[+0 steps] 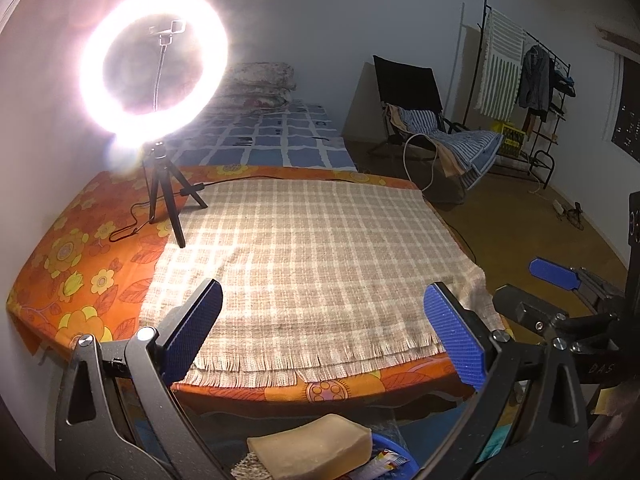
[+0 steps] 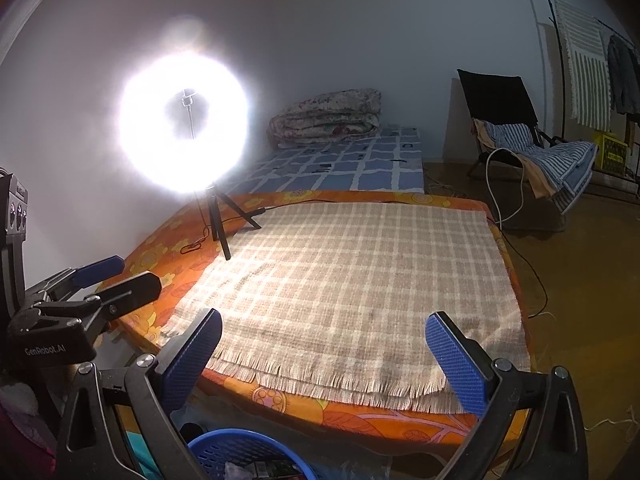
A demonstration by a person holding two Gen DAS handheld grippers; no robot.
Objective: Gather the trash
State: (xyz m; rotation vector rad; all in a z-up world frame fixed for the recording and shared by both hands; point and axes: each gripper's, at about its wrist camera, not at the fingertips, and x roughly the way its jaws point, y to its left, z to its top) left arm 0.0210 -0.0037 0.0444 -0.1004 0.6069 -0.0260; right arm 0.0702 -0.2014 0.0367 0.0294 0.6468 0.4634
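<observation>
Left wrist: left claw [image 1: 322, 330] open above checked cloth [image 1: 312, 248]; basket [image 2: 248, 454] below.

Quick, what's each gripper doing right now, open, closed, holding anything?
Left gripper: jaws wide open, holding nothing, above the checked cloth.
Right gripper: jaws wide open, holding nothing.

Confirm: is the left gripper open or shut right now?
Open. In the left wrist view the left gripper has its blue pads spread wide apart, with only the checked cloth showing between them.
</observation>
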